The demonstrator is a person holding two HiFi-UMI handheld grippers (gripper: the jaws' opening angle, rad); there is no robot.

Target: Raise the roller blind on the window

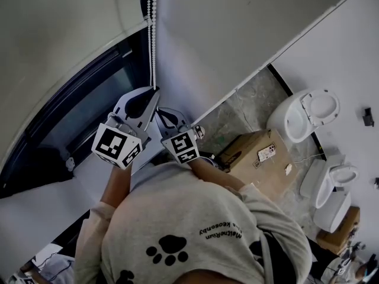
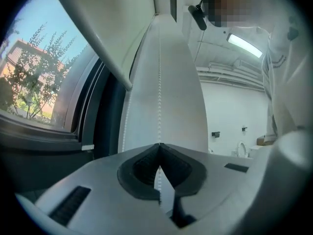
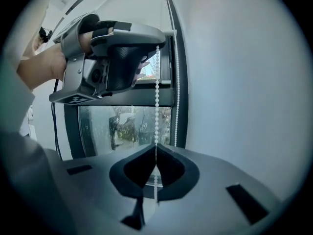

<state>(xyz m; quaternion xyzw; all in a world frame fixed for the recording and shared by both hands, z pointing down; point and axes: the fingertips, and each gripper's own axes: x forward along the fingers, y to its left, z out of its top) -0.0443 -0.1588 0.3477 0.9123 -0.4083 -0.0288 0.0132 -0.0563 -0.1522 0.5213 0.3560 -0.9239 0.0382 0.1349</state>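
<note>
Blind chain point(image 3: 157, 89) nipped in L claw point(image 2: 159, 147), R claw point(image 3: 156, 149) below

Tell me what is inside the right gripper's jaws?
A white bead chain runs between them, and the right gripper is shut on it. The few beads squeezed at its tips are covered, so they cannot be seen.

Nothing properly readable here: there's a small upside-down line of print point(image 1: 220, 229) on the grey shirt point(image 1: 177, 203), too blurry to make out.
</note>
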